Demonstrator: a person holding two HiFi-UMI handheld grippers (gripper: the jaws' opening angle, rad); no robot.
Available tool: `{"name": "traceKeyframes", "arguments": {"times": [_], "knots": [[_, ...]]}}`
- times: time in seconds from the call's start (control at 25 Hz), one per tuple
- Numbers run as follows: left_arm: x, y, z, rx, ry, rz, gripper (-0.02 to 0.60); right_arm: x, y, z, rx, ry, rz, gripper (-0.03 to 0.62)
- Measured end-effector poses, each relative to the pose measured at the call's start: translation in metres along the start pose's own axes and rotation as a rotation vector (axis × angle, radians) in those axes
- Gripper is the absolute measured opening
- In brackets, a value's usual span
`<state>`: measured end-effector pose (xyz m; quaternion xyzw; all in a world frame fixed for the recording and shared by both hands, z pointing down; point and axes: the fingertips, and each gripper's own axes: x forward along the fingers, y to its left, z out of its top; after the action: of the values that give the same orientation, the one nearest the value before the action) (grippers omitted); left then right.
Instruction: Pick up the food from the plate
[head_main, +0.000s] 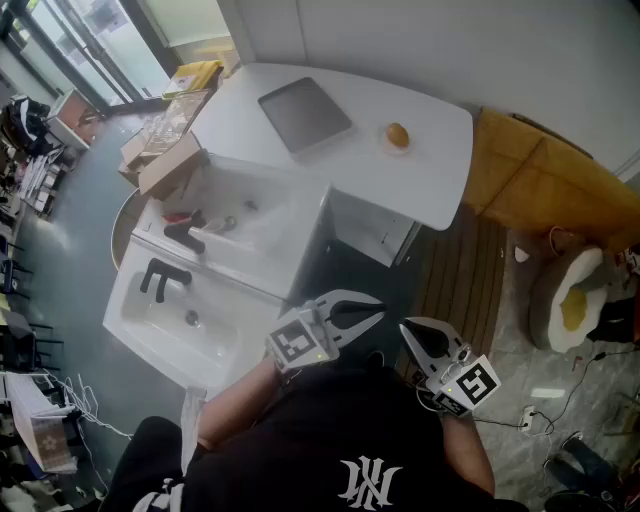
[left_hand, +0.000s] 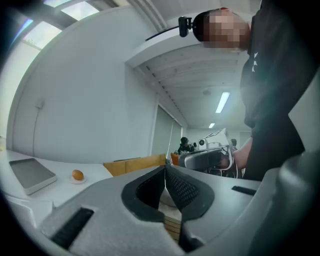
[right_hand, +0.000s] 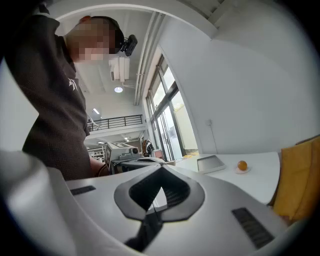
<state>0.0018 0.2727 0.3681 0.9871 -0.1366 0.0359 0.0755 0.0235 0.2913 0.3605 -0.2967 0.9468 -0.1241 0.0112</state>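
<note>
Orange food (head_main: 398, 134) rests on its plate (head_main: 397, 149) at the far right end of the bench (head_main: 430, 190), well apart from your left claw (head_main: 380, 315) and right claw (head_main: 406, 327), both closed and empty. Approach not yet begun: reach forward and open one claw.

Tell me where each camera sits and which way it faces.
Head view: on the person's head, looking steeply down at the counter and sinks; shows both forearms, left gripper, right gripper.
Left gripper view: on the left gripper, looking along its shut jaws toward the wall; torso at right.
Right gripper view: on the right gripper, along its shut jaws toward windows; torso at left.
Shared: all three show the food on its plate beside the grey tray.
</note>
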Motion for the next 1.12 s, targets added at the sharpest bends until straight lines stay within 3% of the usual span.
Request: {"name": "traceKeyframes", "arguments": {"times": [0.64,0.84,1.12], "knots": [[0.016,-0.008,-0.002,0.003,0.026,0.02,0.006,-0.028,-0.023,0.005,0.012,-0.053,-0.033,0.003],[0.029,-0.001,-0.002,-0.021,0.017,0.096,0.005,-0.049,-0.035,0.005,0.011,-0.053,-0.046,0.003],[0.05,0.016,-0.009,-0.027,0.046,0.209,0.005,-0.073,-0.067,0.005,0.028,-0.066,-0.002,0.003]]}}
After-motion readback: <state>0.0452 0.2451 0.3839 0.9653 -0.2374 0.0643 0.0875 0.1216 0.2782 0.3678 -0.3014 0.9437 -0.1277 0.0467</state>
